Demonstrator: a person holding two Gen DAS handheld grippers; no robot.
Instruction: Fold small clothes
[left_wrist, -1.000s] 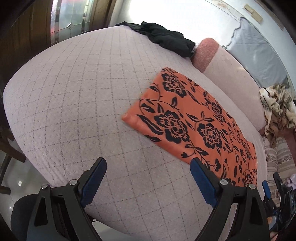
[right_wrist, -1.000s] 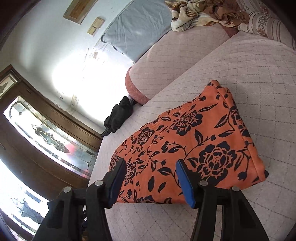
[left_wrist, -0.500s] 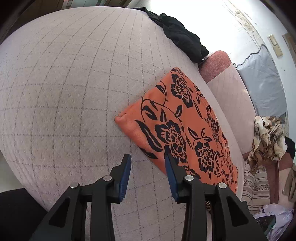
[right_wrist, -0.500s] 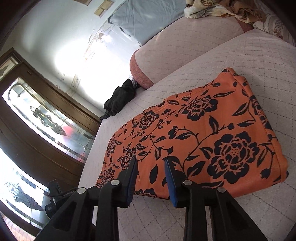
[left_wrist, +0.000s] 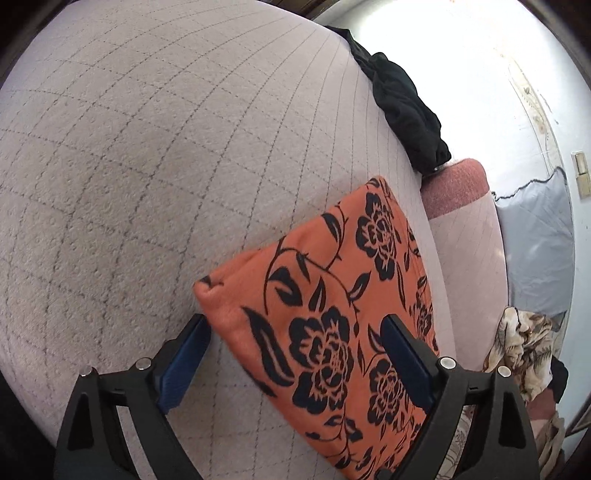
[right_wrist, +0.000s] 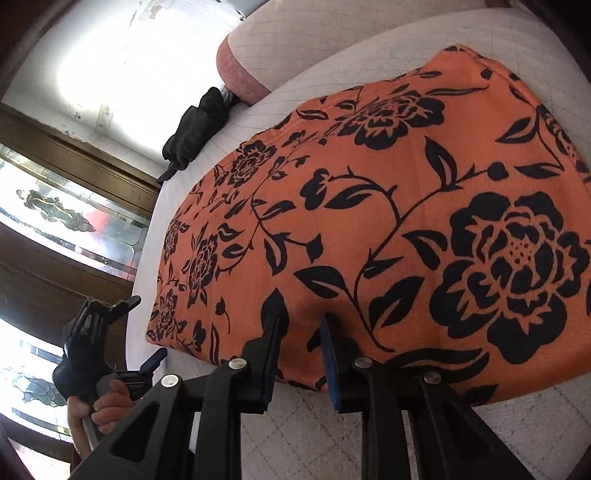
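Presently the right gripper is closing its narrowed fingers over the orange floral garment's near edge, seemingly pinching it. Meanwhile the left gripper, fingers reopening wide, is straddling its corner on the quilted cushion, evidently preparing a two-point lift.

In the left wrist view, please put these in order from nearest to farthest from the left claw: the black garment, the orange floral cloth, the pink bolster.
1. Orange floral cloth: nearest, its corner lying between the open fingers of the left claw.
2. Pink bolster: beyond the cloth's far end, upper right.
3. Black garment: farthest, at the bed's far edge, above the bolster.
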